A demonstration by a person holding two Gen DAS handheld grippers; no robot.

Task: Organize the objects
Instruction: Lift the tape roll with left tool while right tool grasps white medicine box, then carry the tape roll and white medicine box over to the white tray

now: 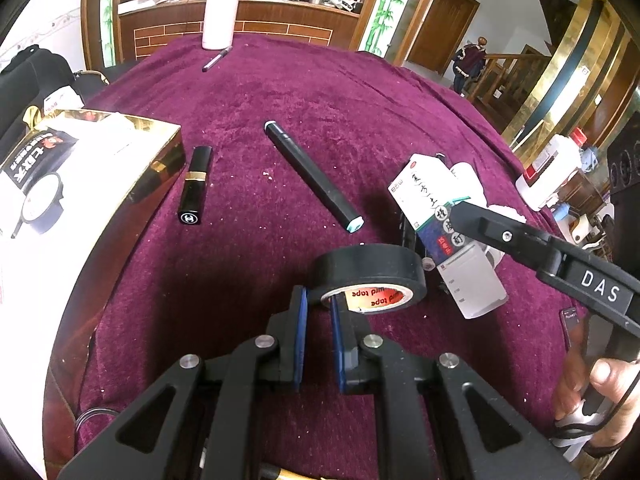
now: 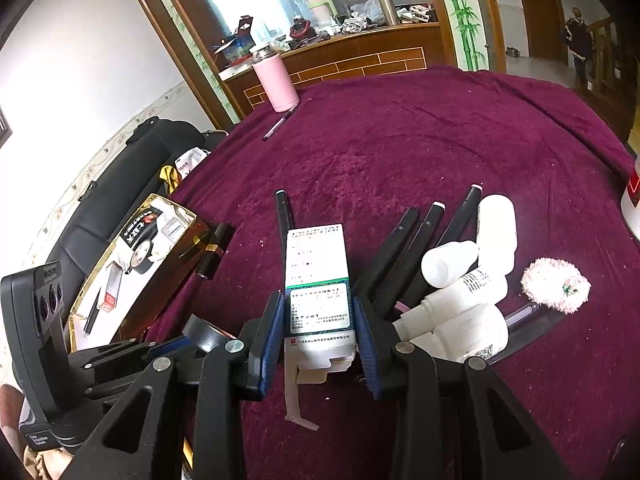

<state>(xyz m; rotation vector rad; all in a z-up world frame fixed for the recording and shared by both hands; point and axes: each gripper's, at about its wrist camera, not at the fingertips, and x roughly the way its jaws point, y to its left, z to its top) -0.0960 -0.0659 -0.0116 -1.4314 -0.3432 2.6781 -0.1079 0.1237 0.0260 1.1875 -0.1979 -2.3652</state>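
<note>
- The left gripper (image 1: 320, 304) is pinching the wall of the tape (image 1: 368, 276), one finger inside the core, one outside, and the roll is sitting right at its tips, just off the bench (image 1: 360, 120).
- The right gripper (image 2: 316, 312) is clamping the carton (image 2: 316, 276) across its narrow sides; the carton's long axis is running straight ahead along the fingers, with a loose flap hanging at the near end.
- The gold box (image 1: 92, 160) is lying ahead and to the left of the left gripper, so, judging by that, the left hand is the nearer one for dropping things in; the right would have to cross over.
- One marker (image 1: 314, 176) is lying ahead of the left gripper, slanting away to the left; one lipstick (image 1: 195, 184) is resting just beside the box.
- To the right of the right gripper, three dark pens (image 2: 416, 256) are lying side by side, pointing away, beside about three white bottles (image 2: 472, 292) and one puff (image 2: 556, 284).
- Far ahead, one pink flask (image 2: 276, 80) is standing with one pen (image 2: 280, 122) by its base.
</note>
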